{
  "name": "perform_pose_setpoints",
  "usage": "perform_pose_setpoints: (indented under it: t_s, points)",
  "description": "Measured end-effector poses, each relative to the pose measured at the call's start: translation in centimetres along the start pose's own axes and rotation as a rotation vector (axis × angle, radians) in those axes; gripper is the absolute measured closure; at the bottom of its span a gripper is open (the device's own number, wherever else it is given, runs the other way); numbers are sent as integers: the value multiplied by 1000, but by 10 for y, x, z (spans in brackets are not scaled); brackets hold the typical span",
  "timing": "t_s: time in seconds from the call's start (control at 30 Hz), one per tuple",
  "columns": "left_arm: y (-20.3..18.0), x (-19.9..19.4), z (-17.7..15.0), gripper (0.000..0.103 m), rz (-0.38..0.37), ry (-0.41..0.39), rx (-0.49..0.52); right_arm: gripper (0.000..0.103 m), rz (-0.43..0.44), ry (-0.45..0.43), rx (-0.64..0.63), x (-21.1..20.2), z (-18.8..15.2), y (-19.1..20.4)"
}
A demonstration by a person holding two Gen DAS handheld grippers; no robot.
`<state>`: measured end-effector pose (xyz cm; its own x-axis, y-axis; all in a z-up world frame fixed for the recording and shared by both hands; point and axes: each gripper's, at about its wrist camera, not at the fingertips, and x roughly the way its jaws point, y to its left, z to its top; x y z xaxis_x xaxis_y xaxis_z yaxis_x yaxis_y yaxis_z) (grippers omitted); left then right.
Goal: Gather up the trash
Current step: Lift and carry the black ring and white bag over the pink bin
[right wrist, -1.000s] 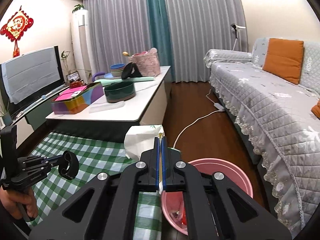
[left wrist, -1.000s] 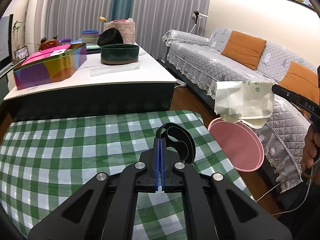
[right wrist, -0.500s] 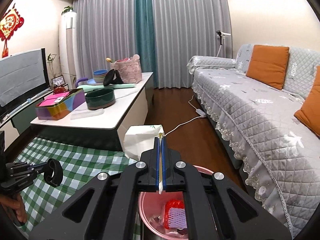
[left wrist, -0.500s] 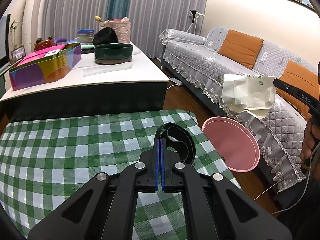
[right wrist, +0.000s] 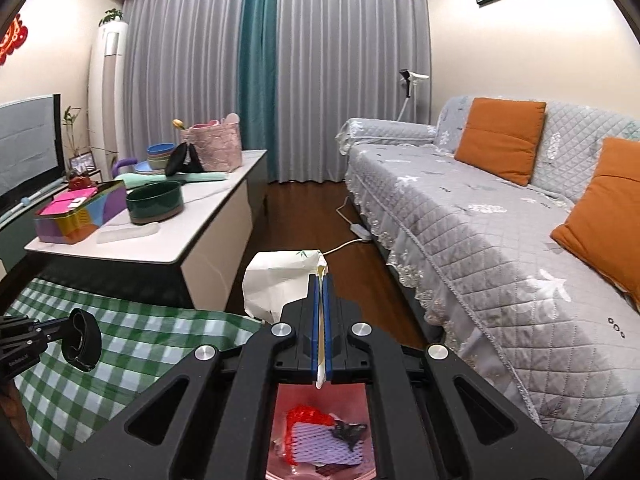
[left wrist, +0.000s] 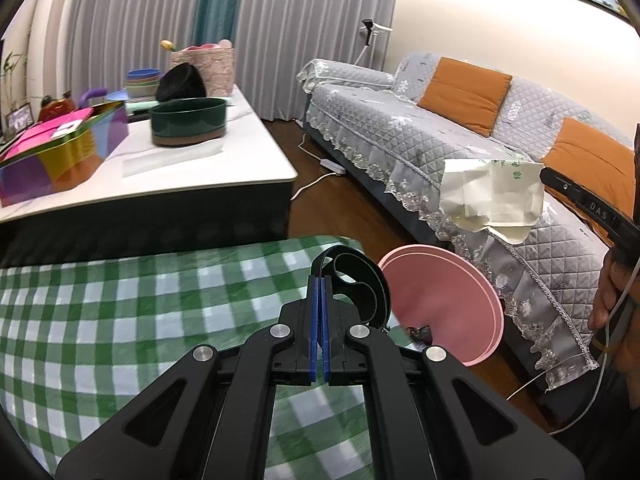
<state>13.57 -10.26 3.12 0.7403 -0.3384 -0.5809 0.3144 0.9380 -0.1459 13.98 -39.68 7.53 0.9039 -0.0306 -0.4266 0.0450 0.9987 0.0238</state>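
Note:
My right gripper (right wrist: 320, 280) is shut on a crumpled white paper wrapper (right wrist: 278, 285) and holds it in the air above the pink trash bin (right wrist: 320, 436), which holds red and purple net trash. In the left wrist view the same wrapper (left wrist: 492, 200) hangs from the right gripper (left wrist: 546, 176) above the bin (left wrist: 444, 300). My left gripper (left wrist: 320, 280) is shut on a black tape roll (left wrist: 354, 280) over the green checkered cloth (left wrist: 120, 320). The roll also shows in the right wrist view (right wrist: 82, 344).
A white coffee table (left wrist: 200, 160) carries a green bowl (left wrist: 188, 126), a colourful box (left wrist: 60, 152) and a pink basket. A grey sofa (right wrist: 500, 248) with orange cushions runs along the right. A power strip and cable lie on the wooden floor (right wrist: 360, 232).
My right gripper has carried the wrapper to the right, from over the cloth's edge to above the bin. The left gripper has shifted right toward the bin with the tape roll.

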Motion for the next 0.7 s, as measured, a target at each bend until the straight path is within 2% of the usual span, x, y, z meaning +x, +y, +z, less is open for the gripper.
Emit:
perform_pose_setpoints:
  t_s: [0.7]
  points:
    - [-73,84,19,102,-107,59,80,101,-68,66,39,29,-14,-31]
